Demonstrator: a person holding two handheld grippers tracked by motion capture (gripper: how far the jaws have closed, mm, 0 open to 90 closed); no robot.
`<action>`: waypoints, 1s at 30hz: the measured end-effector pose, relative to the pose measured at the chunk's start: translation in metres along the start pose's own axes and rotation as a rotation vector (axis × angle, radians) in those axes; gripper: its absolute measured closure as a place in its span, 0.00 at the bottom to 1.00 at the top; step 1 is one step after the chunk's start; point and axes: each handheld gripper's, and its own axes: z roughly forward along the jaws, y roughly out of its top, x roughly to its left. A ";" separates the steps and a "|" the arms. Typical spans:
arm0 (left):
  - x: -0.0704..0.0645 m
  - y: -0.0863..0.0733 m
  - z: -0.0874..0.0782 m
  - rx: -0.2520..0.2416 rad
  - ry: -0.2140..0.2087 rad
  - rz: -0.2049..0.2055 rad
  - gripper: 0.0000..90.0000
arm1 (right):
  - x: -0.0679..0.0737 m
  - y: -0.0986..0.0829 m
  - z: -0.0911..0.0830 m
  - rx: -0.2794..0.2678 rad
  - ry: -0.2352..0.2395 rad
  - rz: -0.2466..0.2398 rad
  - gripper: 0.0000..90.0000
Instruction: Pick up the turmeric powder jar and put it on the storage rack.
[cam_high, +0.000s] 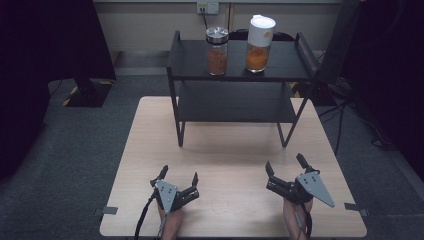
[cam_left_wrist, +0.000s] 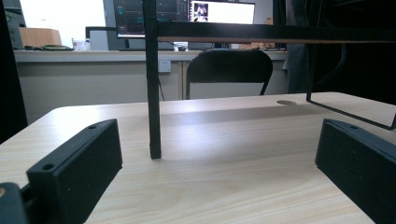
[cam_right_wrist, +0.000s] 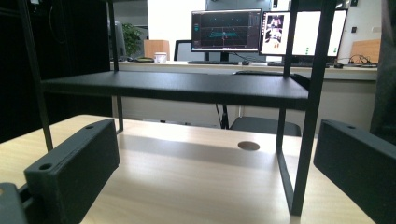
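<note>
Jars, 2 in number, stand upright on the top shelf of a black 2-tier rack (cam_high: 190, 60) at the far end of the tabletop (cam_high: 235, 150): a glass jar with a silver lid (cam_high: 217, 51) holding brownish-orange contents, and just to its right, apart from it, a taller jar with a white lid (cam_high: 260, 43) holding brighter orange contents. The lower shelf of the rack sits above the tabletop on thin black legs. Left gripper (cam_high: 180, 176) rests at the near left of the tabletop, held by a hand coming in from the bottom edge, with its jaws spread wide and nothing between them. Right gripper (cam_high: 285, 166) rests at the near right, likewise hand-held, jaws spread wide and holding nothing, its grey three-cornered plate on top. Both grippers are well apart from the rack and from the jars. In the left gripper view, the 2 black jaws frame bare wood, with a front leg of the rack (cam_left_wrist: 152, 93) standing between them farther off. In the right gripper view, the jaws frame the lower shelf (cam_right_wrist: 177, 88) seen from a low angle, with a front leg (cam_right_wrist: 308, 116) near the right-hand jaw. Beyond the tabletop, a dark chair (cam_left_wrist: 229, 67) and lit monitors (cam_right_wrist: 226, 30) on a desk are visible.
</note>
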 end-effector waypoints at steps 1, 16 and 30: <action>0.000 0.000 0.000 0.000 0.000 0.000 0.00 | 0.000 -0.003 -0.001 0.002 -0.002 0.005 0.00; 0.000 0.000 0.000 0.000 -0.001 0.000 0.00 | 0.004 -0.046 -0.005 0.033 -0.042 -0.011 0.00; 0.000 0.000 0.000 0.001 0.000 0.001 0.00 | 0.007 -0.062 -0.005 0.040 -0.055 -0.010 0.00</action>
